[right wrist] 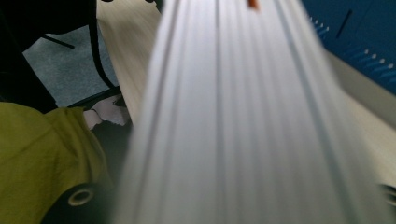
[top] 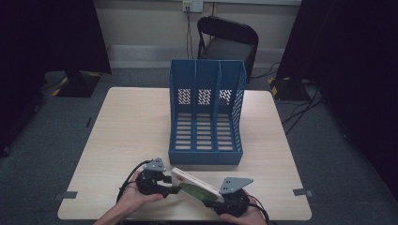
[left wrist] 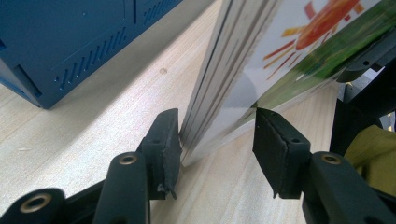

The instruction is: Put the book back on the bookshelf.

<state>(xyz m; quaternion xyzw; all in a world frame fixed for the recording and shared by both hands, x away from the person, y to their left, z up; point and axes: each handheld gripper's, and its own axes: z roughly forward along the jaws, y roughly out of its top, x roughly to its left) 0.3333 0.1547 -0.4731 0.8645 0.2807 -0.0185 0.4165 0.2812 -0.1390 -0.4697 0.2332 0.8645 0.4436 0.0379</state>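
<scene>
Book stack held between two grippers at the table's near edge.
The left gripper (left wrist: 217,140) stands open around the picture-book stack's (top: 196,184) corner, one pad touching; the right gripper (top: 231,199) clamps its other end. The stack's long axis runs 10-to-4 o'clock; the blue file rack (top: 206,115) stands at 12.

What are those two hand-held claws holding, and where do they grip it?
A stack of picture books. The right gripper clamps its right end. The left gripper straddles the other end, one pad touching, the other clear.
</scene>
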